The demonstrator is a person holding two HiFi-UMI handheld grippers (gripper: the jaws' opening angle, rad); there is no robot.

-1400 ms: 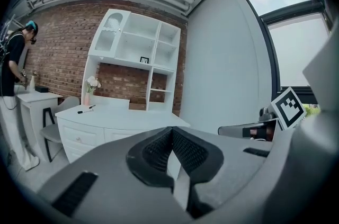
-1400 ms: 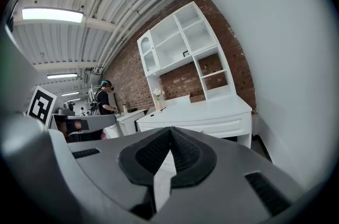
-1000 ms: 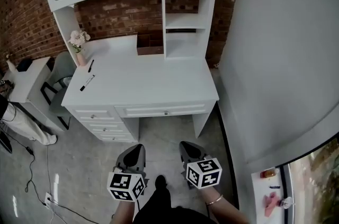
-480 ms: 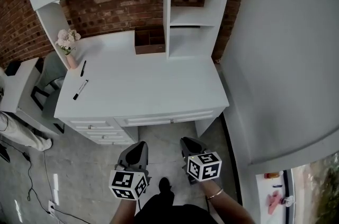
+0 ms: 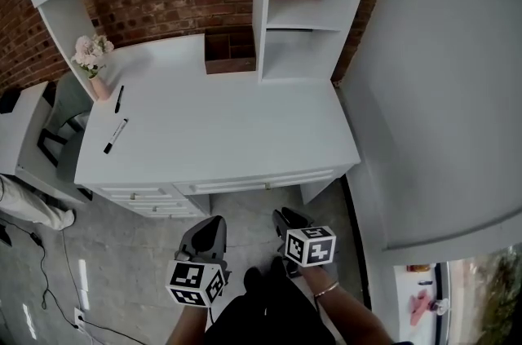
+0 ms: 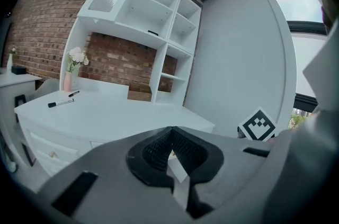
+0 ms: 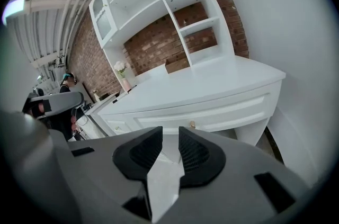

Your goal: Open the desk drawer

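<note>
The white desk (image 5: pixel 220 131) has a wide centre drawer (image 5: pixel 265 180) under its top, shut, with a small knob (image 5: pixel 267 186). In the right gripper view the drawer front (image 7: pixel 212 114) and its knob (image 7: pixel 192 124) lie just ahead of my right gripper (image 7: pixel 169 134). Its jaws have just been opening and now stand apart with nothing between them. My left gripper (image 6: pixel 170 132) has its pads together and holds nothing. Seen from the head, the left gripper (image 5: pixel 210 227) and right gripper (image 5: pixel 288 218) hover over the floor a little short of the desk front.
A stack of side drawers (image 5: pixel 147 196) sits left of the centre drawer. On the desktop are a vase of flowers (image 5: pixel 91 62), a marker (image 5: pixel 114 136), a pen (image 5: pixel 119 99) and a brown box (image 5: pixel 230 51). A grey wall (image 5: pixel 440 90) stands close on the right, a chair (image 5: pixel 57 123) on the left.
The desk has grown larger and nearer in the head view as both grippers moved towards its front. The right gripper's marker cube has turned a little.
</note>
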